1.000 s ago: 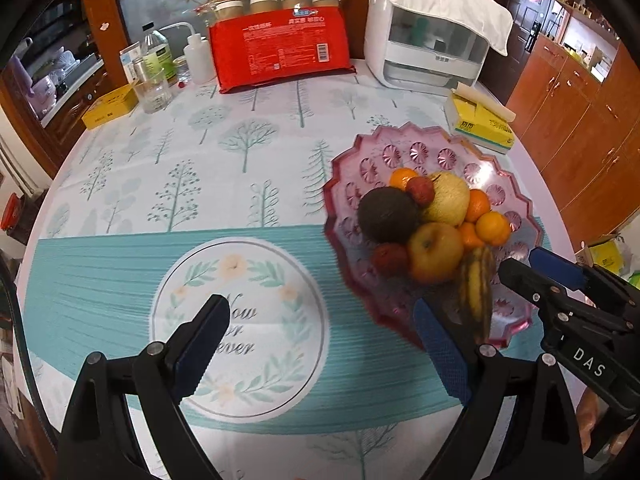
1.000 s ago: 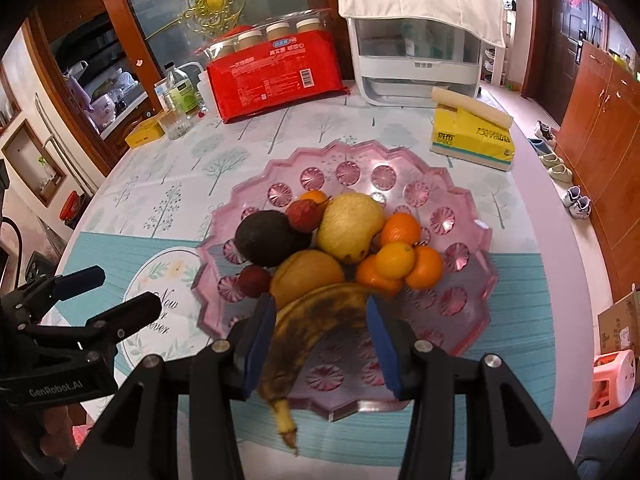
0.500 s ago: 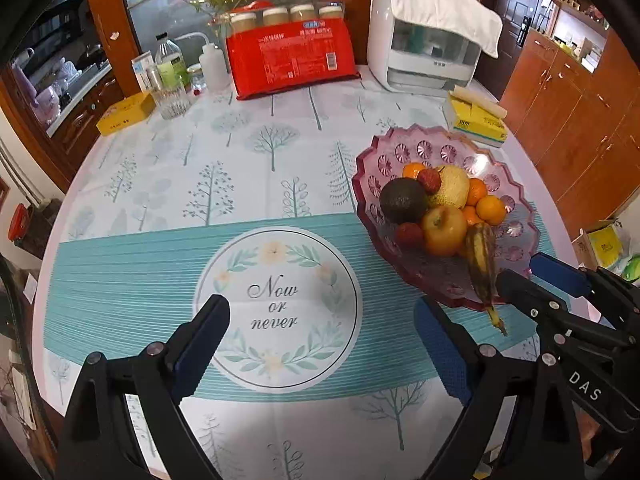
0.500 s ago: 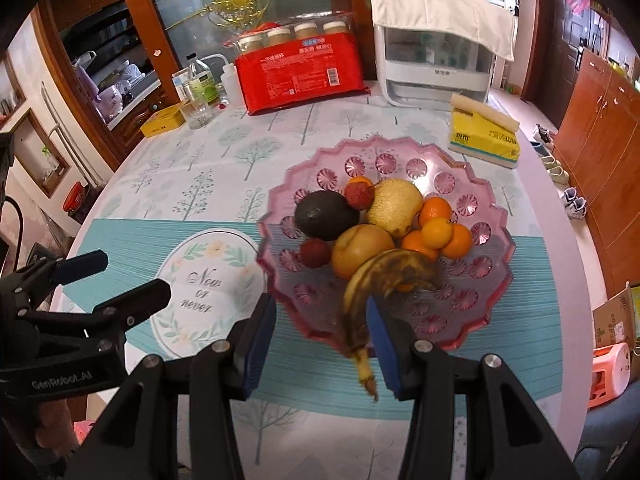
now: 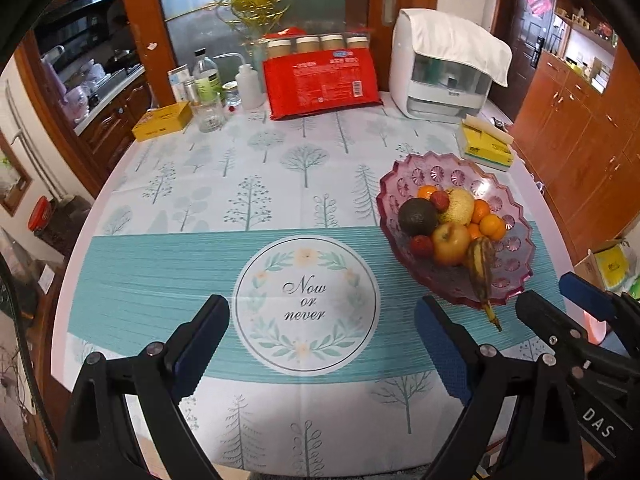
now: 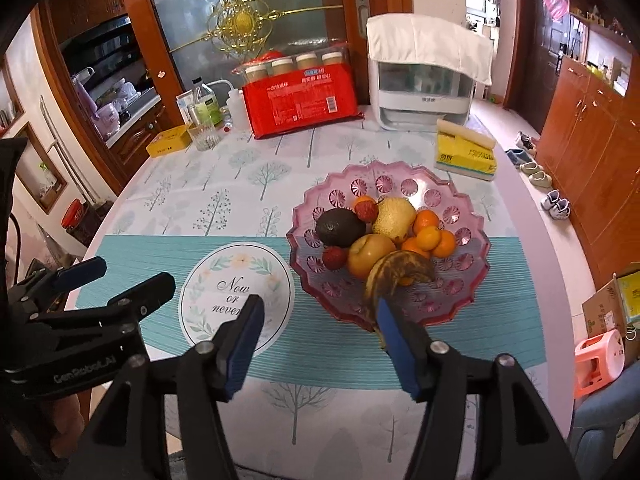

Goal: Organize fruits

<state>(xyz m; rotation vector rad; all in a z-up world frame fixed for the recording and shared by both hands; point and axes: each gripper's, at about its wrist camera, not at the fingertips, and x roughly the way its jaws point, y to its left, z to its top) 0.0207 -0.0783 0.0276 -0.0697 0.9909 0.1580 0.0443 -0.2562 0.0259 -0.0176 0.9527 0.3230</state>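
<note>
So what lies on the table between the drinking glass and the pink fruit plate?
Nothing: in the right wrist view only bare tree-print tablecloth runs from the drinking glass to the pink fruit plate.

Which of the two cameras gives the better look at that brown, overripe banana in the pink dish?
The right wrist view: the banana lies near the middle, its curved body seen across the front of the pink dish. In the left wrist view the banana sits off to the right, seen end-on, smaller and foreshortened.
</note>
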